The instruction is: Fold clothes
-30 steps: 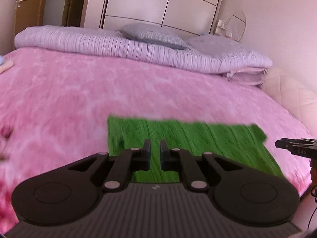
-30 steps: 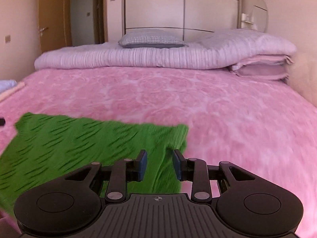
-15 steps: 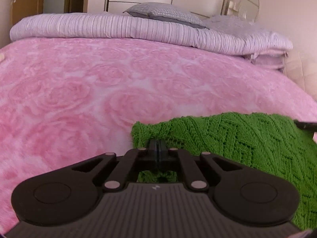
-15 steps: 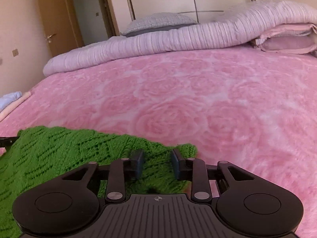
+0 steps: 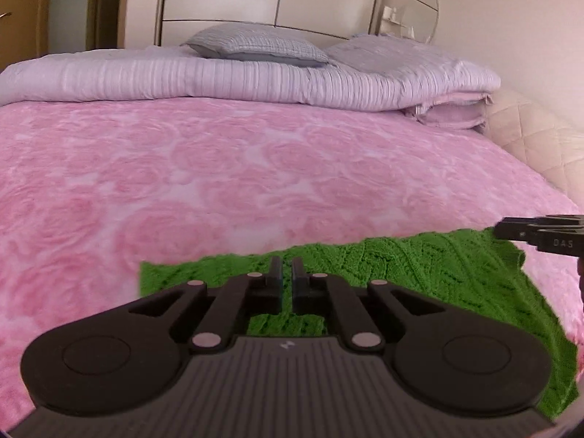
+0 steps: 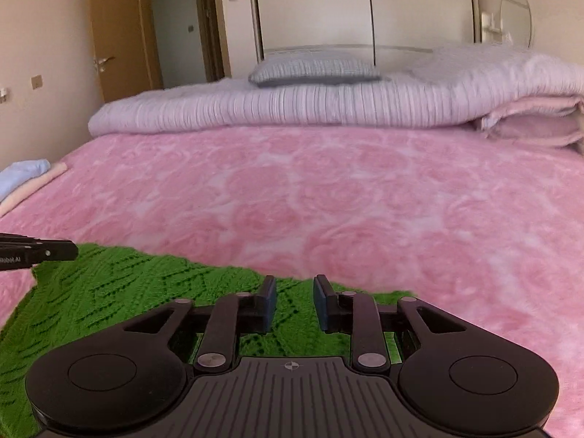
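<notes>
A green knit garment lies spread on the pink rose-pattern blanket. My left gripper is over the garment's far edge near its left corner, its jaws drawn to a sliver with green knit in it. From the right wrist view its dark tip sits at that same corner. My right gripper hovers over the far edge near the right corner. Its jaws stand partly apart and the knit lies flat between them. In the left wrist view, the right gripper shows side-on at that corner.
A rolled lilac quilt and a grey pillow line the head of the bed. Folded pale clothes sit at the left edge. A padded bed frame borders the right side. Wardrobe doors and a brown door stand behind.
Both grippers shifted over the bed with the garment's far edge staying at their tips. The left jaws went from apart to pinched on the knit. The right jaws narrowed somewhat.
</notes>
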Demonstrator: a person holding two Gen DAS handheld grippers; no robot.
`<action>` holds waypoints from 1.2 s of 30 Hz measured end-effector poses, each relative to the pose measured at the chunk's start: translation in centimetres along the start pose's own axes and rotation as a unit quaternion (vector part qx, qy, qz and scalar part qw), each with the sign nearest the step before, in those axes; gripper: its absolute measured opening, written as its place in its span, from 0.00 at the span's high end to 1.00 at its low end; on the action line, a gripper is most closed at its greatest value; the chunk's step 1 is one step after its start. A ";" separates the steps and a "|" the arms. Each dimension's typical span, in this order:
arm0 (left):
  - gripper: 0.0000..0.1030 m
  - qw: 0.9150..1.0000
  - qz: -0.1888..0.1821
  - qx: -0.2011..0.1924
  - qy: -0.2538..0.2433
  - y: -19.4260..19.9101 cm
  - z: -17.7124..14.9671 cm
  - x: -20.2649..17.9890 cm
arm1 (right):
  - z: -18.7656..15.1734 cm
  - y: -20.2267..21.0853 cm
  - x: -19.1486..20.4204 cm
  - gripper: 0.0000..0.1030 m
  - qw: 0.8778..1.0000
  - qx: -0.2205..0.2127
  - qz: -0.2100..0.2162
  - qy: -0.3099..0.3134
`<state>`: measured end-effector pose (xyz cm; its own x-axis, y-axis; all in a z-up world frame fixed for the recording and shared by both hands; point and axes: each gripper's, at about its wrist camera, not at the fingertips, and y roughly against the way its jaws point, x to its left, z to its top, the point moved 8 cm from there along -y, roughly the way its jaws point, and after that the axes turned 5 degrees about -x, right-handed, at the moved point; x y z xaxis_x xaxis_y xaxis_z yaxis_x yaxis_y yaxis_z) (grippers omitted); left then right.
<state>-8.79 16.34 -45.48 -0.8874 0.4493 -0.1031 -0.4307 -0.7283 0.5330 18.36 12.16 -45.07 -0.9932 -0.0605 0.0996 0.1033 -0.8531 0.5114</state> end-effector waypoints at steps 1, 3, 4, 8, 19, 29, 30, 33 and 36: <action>0.96 1.000 0.011 0.014 -0.005 -1.0 -0.6 0.5 | -0.6 -1.0 -0.3 0.74 1.000 0.013 -0.007 0.000; 0.96 0.999 0.019 0.031 -0.006 -2.4 -1.6 1.3 | -2.0 -2.8 -1.1 0.74 0.999 0.031 -0.016 0.005; 0.96 0.999 0.013 0.031 -0.001 -2.8 -2.0 1.6 | -2.7 -3.6 -1.6 0.74 0.999 0.034 -0.018 0.012; 0.97 0.999 0.028 0.042 -0.018 -2.0 -1.6 1.3 | -2.3 -2.1 -2.2 0.74 0.999 0.041 -0.014 -0.011; 0.97 0.999 -0.023 0.042 0.009 11.7 -7.3 -2.9 | -7.3 13.2 4.0 0.74 0.999 0.017 0.012 -0.039; 0.96 0.999 0.000 0.032 0.026 17.3 -9.6 -4.2 | -10.5 18.9 4.2 0.75 0.982 0.015 -0.025 -0.188; 0.96 0.999 -0.005 0.027 0.039 17.8 -9.7 -4.2 | -10.8 19.3 3.5 0.75 0.970 0.013 -0.011 -0.241; 0.96 0.999 -0.013 0.019 0.035 18.5 -10.3 -4.6 | -11.4 19.6 1.8 0.75 0.921 0.005 0.030 -0.387; 0.89 0.999 -0.019 0.021 0.023 18.5 -10.9 -5.1 | -12.0 19.2 0.4 0.75 0.869 0.000 0.059 -0.492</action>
<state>-14.04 -5.05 -44.21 -0.8771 0.4522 -0.1617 -0.4585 -0.6884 0.5621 19.31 -10.40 -45.44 -0.4499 0.3253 0.8317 0.2008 -0.8706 0.4491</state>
